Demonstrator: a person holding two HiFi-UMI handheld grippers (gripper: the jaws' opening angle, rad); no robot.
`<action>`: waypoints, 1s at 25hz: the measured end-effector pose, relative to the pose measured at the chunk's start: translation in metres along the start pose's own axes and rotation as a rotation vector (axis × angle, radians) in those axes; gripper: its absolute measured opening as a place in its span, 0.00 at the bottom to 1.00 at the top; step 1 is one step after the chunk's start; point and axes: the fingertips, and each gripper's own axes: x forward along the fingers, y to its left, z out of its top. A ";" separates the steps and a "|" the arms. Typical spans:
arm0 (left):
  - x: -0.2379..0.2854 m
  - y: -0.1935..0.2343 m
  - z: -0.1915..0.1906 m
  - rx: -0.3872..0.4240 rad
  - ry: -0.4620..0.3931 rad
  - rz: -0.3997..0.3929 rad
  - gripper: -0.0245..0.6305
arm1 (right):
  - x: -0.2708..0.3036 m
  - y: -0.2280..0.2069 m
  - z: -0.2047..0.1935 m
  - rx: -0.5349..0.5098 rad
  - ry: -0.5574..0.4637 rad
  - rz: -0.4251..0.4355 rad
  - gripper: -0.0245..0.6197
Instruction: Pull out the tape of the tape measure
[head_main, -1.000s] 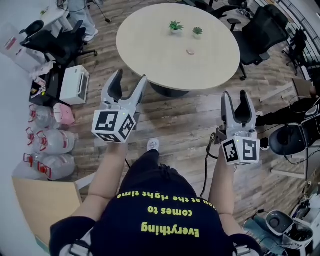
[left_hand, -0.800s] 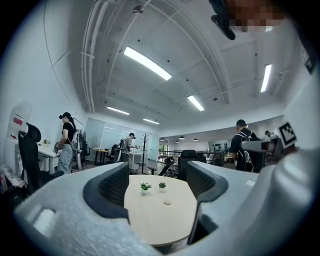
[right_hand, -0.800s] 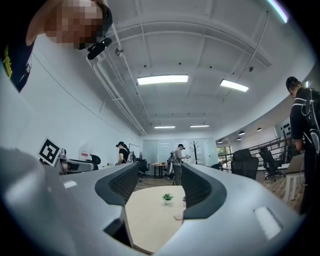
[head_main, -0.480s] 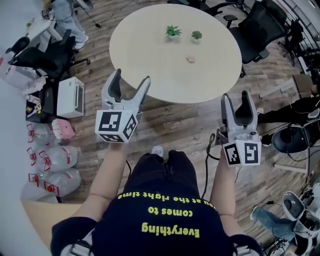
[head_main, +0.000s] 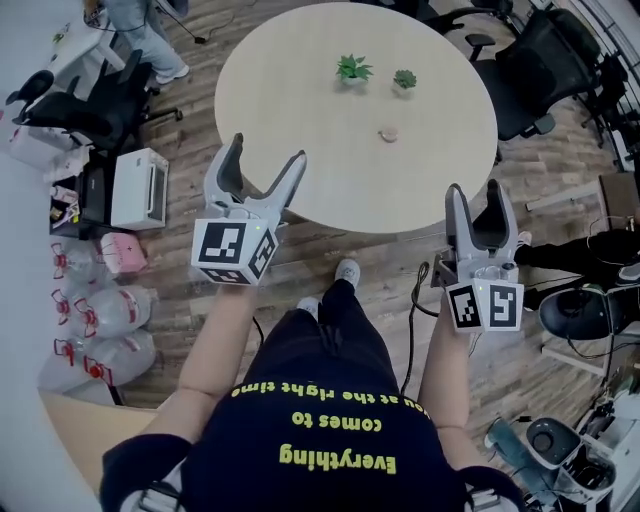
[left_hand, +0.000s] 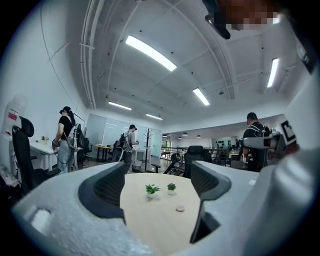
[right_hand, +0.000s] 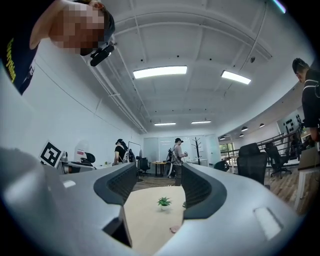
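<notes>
While standing back from the table (head_main: 300, 100) in the head view, holds left gripper (head_main: 267, 150) at centre left, jaws opening with nothing between, and right gripper (head_main: 475, 190) at right, spread wide and empty, likely readying a reach. Leaves a small round thing, probably the tape measure (head_main: 389, 133), upper centre on the table near two plants (head_main: 352, 68), well apart from both grippers.

Left gripper view: frames tape measure (left_hand: 180, 209) between parted jaws, seemingly aimed at it.

Right gripper view: shows tape measure (right_hand: 174, 229) low centre, partly behind one jaw.

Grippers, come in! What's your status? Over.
Left gripper empty, jaws opening. Right gripper open, empty. Small round object, likely the tape measure, untouched on table. Two plants beyond, nothing blocking.
</notes>
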 end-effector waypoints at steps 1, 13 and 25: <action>0.008 0.000 0.000 0.002 0.001 0.008 0.67 | 0.010 -0.007 -0.001 0.003 -0.001 0.010 0.49; 0.084 0.008 0.013 0.004 -0.027 0.108 0.68 | 0.106 -0.070 0.004 0.019 -0.025 0.114 0.49; 0.152 0.045 0.007 -0.009 -0.022 0.052 0.68 | 0.165 -0.087 -0.010 0.015 -0.017 0.028 0.49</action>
